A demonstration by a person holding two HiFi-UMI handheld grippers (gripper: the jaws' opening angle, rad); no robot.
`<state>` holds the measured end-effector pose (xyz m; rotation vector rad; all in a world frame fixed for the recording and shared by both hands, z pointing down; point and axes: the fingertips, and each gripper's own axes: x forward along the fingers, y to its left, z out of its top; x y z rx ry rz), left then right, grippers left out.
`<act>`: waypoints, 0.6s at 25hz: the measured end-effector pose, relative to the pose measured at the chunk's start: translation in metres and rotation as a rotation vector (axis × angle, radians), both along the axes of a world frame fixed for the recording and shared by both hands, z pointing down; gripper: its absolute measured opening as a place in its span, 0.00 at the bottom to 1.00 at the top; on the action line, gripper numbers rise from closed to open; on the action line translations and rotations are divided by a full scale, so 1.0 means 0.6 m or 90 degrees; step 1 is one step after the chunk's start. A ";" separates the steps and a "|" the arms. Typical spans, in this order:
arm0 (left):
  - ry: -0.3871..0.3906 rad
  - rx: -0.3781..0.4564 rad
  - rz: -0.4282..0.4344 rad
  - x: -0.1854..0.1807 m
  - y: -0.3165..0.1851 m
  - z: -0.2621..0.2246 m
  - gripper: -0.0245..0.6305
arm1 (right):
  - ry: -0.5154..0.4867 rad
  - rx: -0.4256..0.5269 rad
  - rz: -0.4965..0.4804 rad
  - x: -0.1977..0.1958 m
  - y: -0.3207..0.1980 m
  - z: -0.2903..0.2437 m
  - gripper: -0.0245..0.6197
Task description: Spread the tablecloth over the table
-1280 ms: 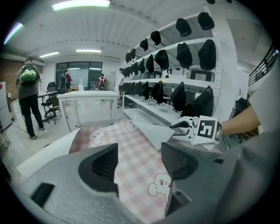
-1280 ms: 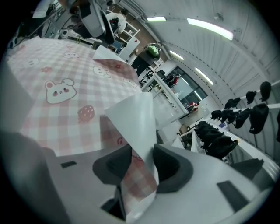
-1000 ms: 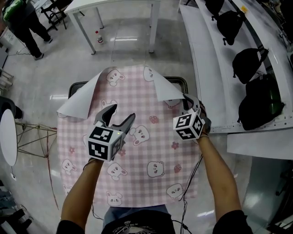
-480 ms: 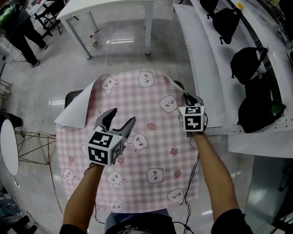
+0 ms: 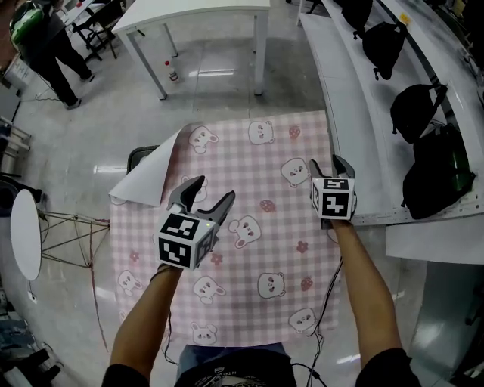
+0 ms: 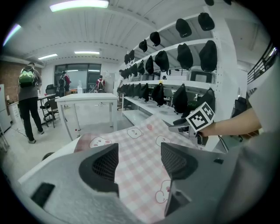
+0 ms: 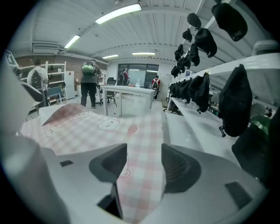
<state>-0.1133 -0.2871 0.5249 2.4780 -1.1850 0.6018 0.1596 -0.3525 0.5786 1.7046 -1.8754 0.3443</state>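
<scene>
A pink checked tablecloth with animal prints covers the table in the head view. Its far left corner is folded back and shows the white underside; the far right corner lies flat. My left gripper hovers open over the cloth's left middle, nothing between its jaws. My right gripper is at the cloth's right edge, its jaws opening. In the right gripper view a strip of cloth runs between the spread jaws of that gripper, and the pads do not press on it.
A long white shelf with black bags runs along the right, close to the table. A white table and a bottle stand beyond. A person is at the far left. A wire stand is at the left.
The far right corner, folded back and held by the right gripper a second ago, now lies flat. The right gripper has rolled and opened. The left gripper has stayed in place.
</scene>
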 end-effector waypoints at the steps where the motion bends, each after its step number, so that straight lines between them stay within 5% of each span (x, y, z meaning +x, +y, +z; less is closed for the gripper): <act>1: -0.001 0.005 0.000 -0.006 0.003 -0.005 0.50 | -0.002 0.002 -0.005 -0.008 0.006 -0.008 0.40; 8: -0.003 0.038 -0.018 -0.050 0.038 -0.026 0.50 | -0.070 0.040 -0.034 -0.082 0.057 -0.074 0.40; 15: -0.071 0.064 -0.018 -0.190 0.044 0.013 0.50 | -0.106 0.065 -0.080 -0.231 0.083 -0.062 0.40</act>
